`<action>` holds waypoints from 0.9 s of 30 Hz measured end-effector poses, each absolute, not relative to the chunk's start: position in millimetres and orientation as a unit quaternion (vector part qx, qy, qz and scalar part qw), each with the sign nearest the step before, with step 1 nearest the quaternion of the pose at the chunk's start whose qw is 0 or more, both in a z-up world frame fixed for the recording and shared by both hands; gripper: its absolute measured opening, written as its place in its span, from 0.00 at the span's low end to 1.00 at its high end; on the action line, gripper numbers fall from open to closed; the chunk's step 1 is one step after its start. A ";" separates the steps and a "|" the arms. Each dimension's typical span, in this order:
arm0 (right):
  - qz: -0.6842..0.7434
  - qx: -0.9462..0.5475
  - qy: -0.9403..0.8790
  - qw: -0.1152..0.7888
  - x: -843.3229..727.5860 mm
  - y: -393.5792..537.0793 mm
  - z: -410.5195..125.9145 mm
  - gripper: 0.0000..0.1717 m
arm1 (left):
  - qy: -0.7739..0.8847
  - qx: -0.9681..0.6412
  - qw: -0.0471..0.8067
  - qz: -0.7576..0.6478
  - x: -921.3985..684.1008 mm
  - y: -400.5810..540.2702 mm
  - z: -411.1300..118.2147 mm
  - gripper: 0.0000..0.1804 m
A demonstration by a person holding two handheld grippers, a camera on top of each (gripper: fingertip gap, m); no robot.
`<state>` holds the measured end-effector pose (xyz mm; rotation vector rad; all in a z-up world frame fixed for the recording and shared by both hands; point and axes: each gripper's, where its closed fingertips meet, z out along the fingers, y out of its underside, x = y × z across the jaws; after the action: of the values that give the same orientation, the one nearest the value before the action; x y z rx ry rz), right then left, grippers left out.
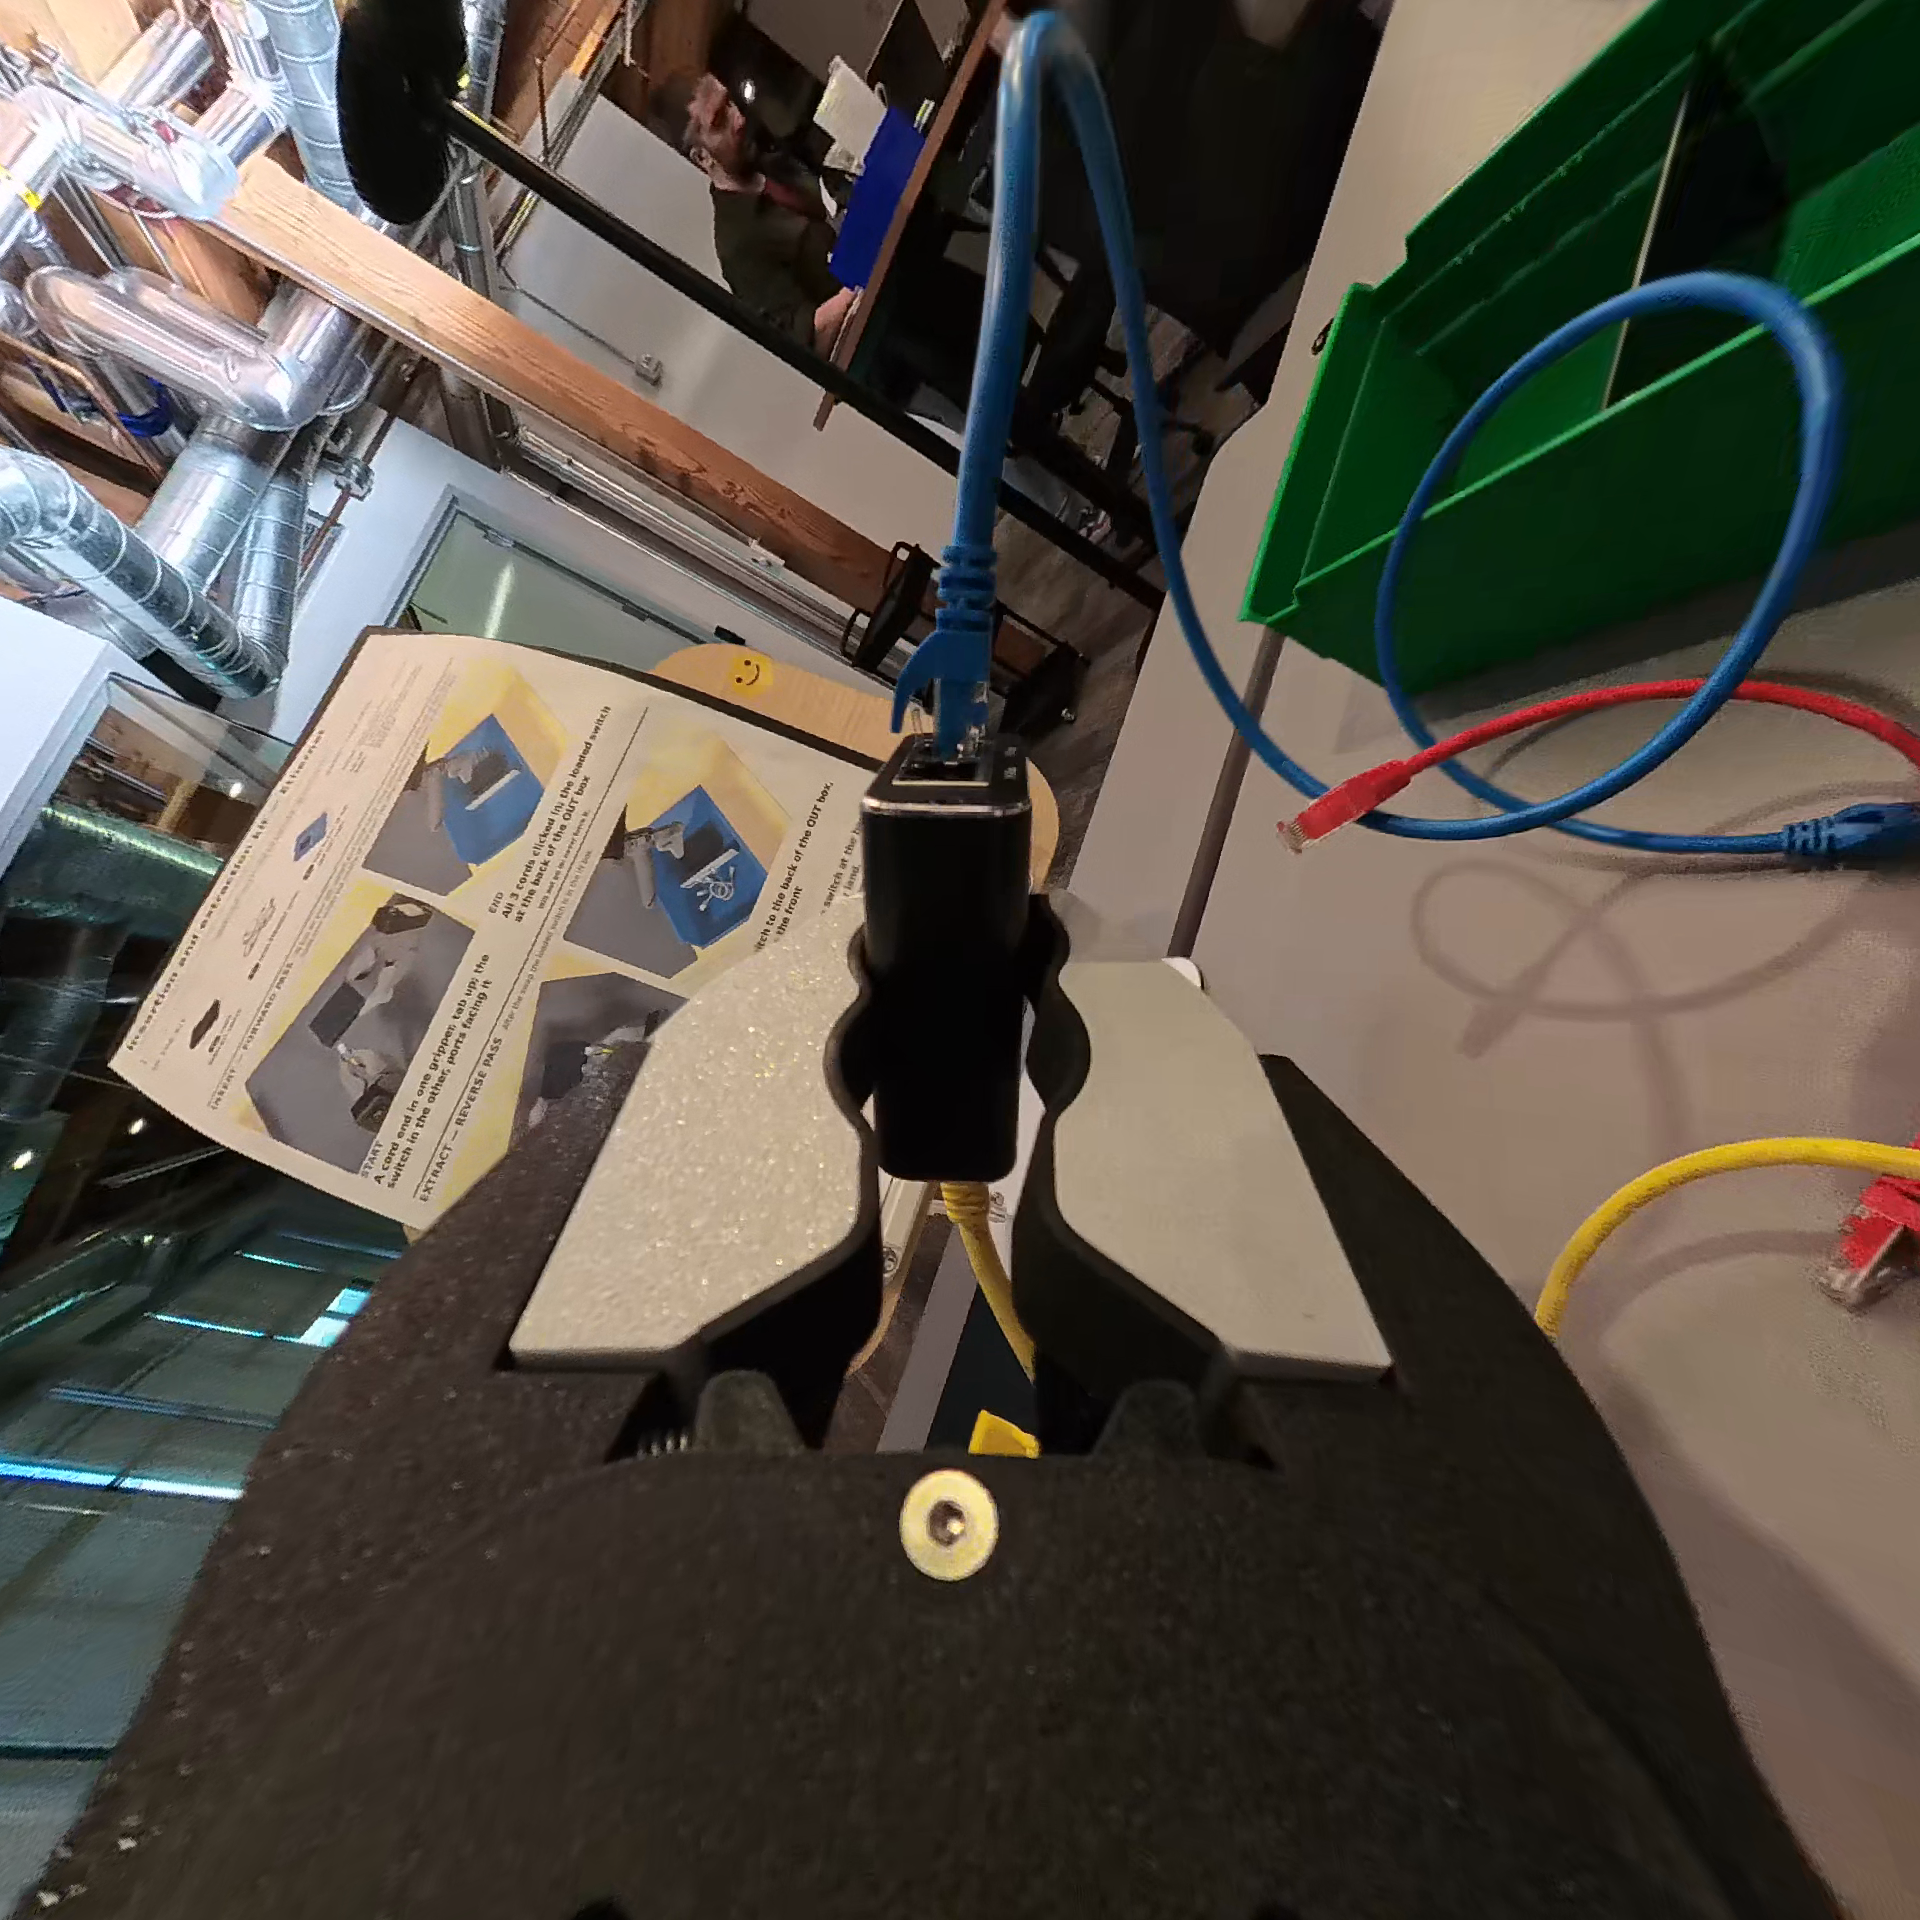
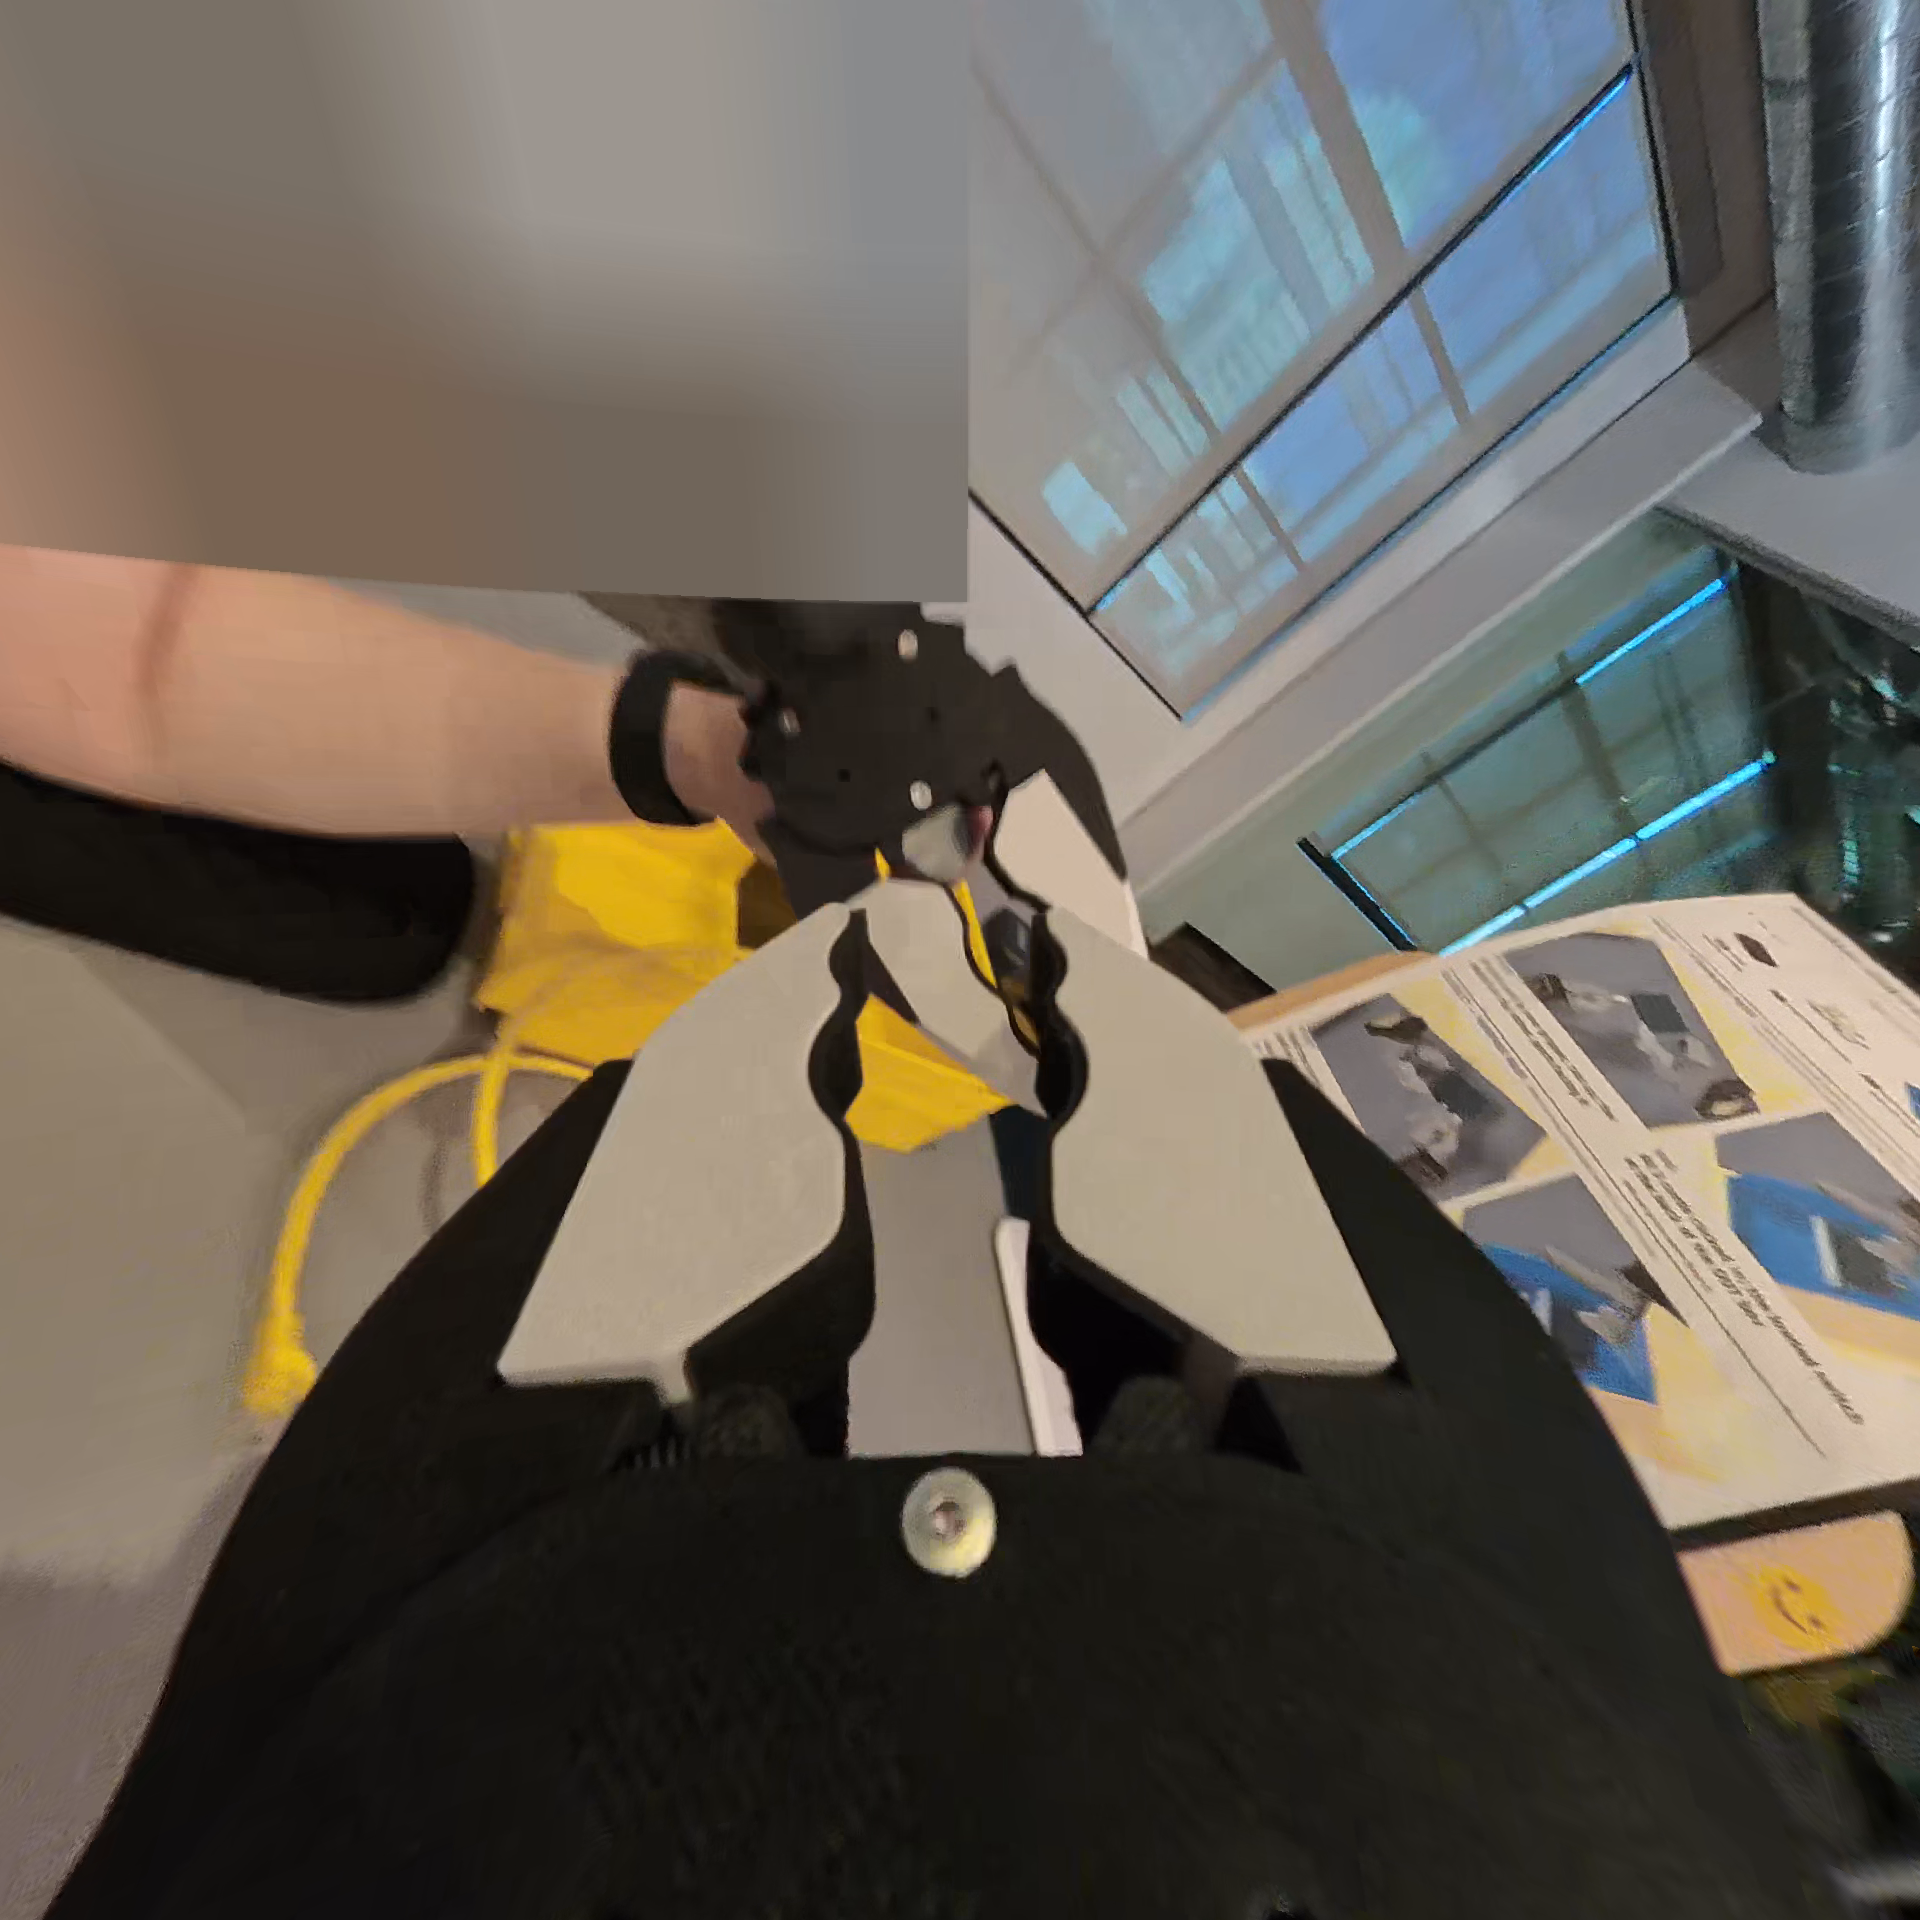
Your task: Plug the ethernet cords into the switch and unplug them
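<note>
Left gripper (image 1: 948,1023) is clamped on the black switch (image 1: 943,935), pads pressing both long sides, port face pointing away toward 12 o'clock. One blue cord's plug (image 1: 961,665) sits in a port at the far face, boot standing straight out; the cord (image 1: 1143,416) arcs up and loops back down at 2 o'clock toward the grey table (image 1: 1558,1039). A yellow cord (image 1: 982,1247) runs beneath the switch between the fingers; whether it is plugged in cannot be told. Loose on the table: a red plug (image 1: 1340,805) at 3 o'clock, another blue plug (image 1: 1855,831) at the right edge, a second red plug (image 1: 1870,1236) at 4 o'clock by a yellow cord run. Green bin (image 1: 1558,416) behind at 1 o'clock; instruction sheet (image 1: 468,883) at 9 o'clock. Right gripper (image 2: 948,997) stands part-open with nothing between its pads, facing the other gripper, yellow bin (image 2: 623,925) at 10 o'clock behind. Judged step: one cord seated, right tool free between cords. Next move likely calls for fetching a loose plug, gripping behind the boot, tab oriented, aligned square to an empty port while the left tool braces the switch.
</note>
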<state>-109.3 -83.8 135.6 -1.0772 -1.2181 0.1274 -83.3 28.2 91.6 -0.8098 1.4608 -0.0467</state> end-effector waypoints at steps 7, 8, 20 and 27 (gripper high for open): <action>0.092 -0.600 -0.561 0.562 -98.4 -99.0 85.3 0.17 | 0.642 -0.363 0.674 -0.046 -91.7 37.6 94.3 0.14; 0.095 -0.625 -0.567 0.528 -95.7 -97.7 61.1 0.17 | 0.642 -0.363 0.674 -0.050 -92.7 38.5 94.9 0.14; 0.072 -0.779 -0.419 0.460 -83.0 -44.9 -114.2 0.15 | 0.646 -0.375 0.663 -0.057 -95.4 47.1 88.6 0.14; 0.099 -0.830 -0.373 0.403 -79.9 -23.7 -146.0 0.15 | 0.649 -0.375 0.658 -0.070 -95.1 44.7 88.9 0.14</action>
<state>-79.9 -23.7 -146.0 -2.0967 -0.9431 0.2505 -95.1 44.7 88.9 -0.8484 1.4692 -0.1588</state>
